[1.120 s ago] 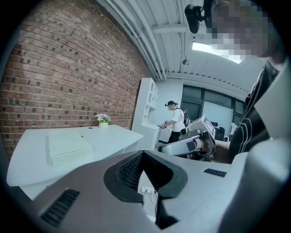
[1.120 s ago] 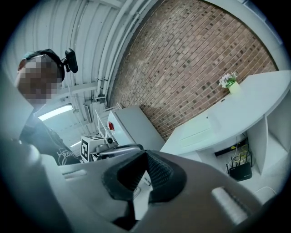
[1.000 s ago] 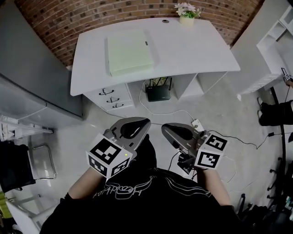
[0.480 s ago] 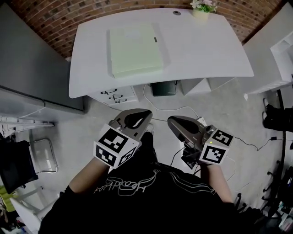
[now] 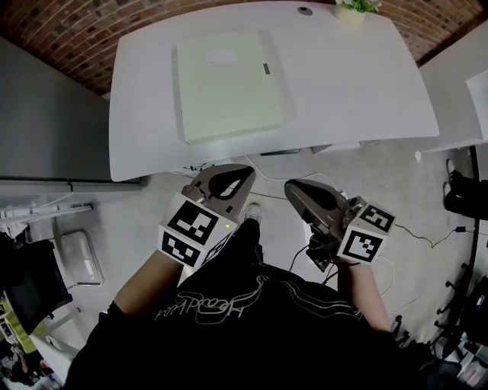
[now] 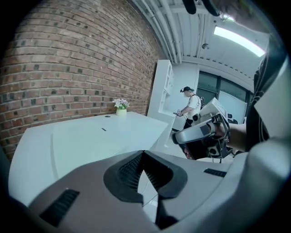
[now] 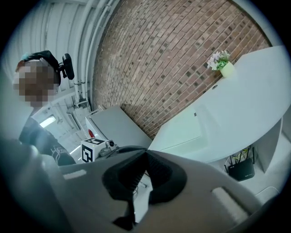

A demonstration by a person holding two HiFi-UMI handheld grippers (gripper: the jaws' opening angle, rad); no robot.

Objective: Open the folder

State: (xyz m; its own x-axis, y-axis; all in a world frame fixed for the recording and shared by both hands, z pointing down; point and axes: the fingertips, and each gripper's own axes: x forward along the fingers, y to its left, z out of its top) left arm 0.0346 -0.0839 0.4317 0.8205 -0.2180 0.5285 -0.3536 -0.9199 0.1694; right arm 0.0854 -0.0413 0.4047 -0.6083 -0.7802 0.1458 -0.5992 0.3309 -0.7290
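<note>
A pale green folder (image 5: 229,84) lies shut and flat on the white desk (image 5: 358,84), towards its left half, with a small dark label on its right edge. Both grippers hang over the floor just in front of the desk's front edge, short of the folder. My left gripper (image 5: 241,174) is shut with nothing in it, its jaws meeting at the tip (image 6: 143,153). To its right, my right gripper (image 5: 294,190) is shut and empty too (image 7: 145,153). The right gripper view shows the folder (image 7: 182,134) ahead on the desk.
A small pot of flowers (image 5: 352,9) stands at the desk's far right corner, against a brick wall (image 5: 69,30). A grey cabinet (image 5: 46,122) flanks the desk on the left. Cables (image 5: 427,236) trail on the floor. A person (image 6: 191,103) stands far off by white shelves.
The desk and folder have come nearer and lower in the head view. Both grippers have moved forward together up to the desk's front edge, still shut.
</note>
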